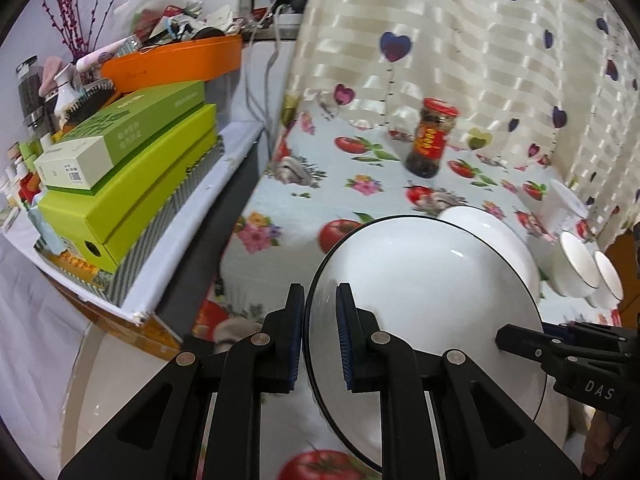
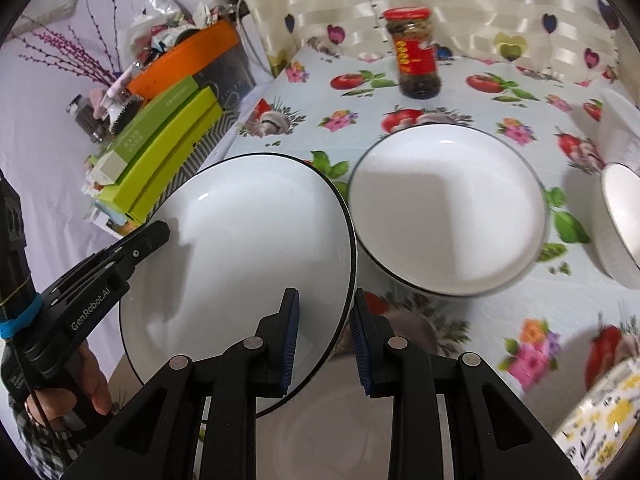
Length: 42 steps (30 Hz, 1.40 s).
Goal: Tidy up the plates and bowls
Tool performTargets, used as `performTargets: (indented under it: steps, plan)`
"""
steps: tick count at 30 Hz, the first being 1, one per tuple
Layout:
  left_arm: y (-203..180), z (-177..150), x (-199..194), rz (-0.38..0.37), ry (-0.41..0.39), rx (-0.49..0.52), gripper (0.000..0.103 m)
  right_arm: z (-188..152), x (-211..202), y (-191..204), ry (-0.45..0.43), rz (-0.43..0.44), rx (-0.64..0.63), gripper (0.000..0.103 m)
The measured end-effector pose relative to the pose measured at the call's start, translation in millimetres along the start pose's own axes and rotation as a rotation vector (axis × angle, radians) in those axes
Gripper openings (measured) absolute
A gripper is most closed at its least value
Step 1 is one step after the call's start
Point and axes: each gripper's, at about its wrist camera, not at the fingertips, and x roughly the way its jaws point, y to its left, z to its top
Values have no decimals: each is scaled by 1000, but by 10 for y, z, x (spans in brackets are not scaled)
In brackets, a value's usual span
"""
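Both grippers, L point(image 1: 320, 336) & R point(image 2: 325, 340), jaws clamped on white plate point(image 2: 248, 248) rim.

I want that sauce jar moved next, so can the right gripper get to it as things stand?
Probably not yet. The right gripper and the left gripper both clamp the rim of the plate, and a bowl sits between it and the jar.

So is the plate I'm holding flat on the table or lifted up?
Lifted and tilted. The plate is pinched at opposite rims by the left gripper and right gripper, clear of the tablecloth.
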Motion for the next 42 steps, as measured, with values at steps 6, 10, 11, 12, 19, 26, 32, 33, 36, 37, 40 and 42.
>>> performTargets:
  steps: [6, 10, 11, 12, 19, 26, 32, 33, 36, 37, 40, 42]
  plan:
    - [-238, -131, -126, -33, -4, 23, 16, -193, -300, -135, -27, -25, 4, 26]
    - [-349, -257, -143, -51, 15, 22, 16, -310, -415, -221, -40, -44, 13, 26]
    - [-386, -302, -156, -53, 19, 24, 16, -336, -436, -248, -39, -43, 17, 26]
    - [-410, -327, -161, -55, 21, 28, 16, -379, -462, -281, -38, -42, 22, 26]
    - [-561, -524, -205, -71, 40, 24, 16, -587, -587, -393, -50, -52, 25, 26]
    - [-688, -695, -225, -89, 61, 20, 16, -779, -663, -536, -43, -53, 31, 26]
    - [-772, -830, -224, -94, 76, 22, 16, -900, -684, -610, -32, -67, 26, 26]
    - [-776, -846, -220, -94, 80, 21, 16, -910, -679, -619, -29, -66, 28, 26]
    - [-803, -892, -205, -81, 89, 25, 16, -956, -663, -642, -15, -63, 29, 26]
    - [-806, -901, -205, -79, 90, 25, 16, -971, -657, -645, -11, -64, 27, 26]
    - [-807, -921, -205, -77, 92, 25, 16, -1005, -645, -653, -6, -64, 28, 26]
    - [-821, -938, -209, -72, 94, 31, 16, -1022, -637, -657, 2, -64, 27, 26]
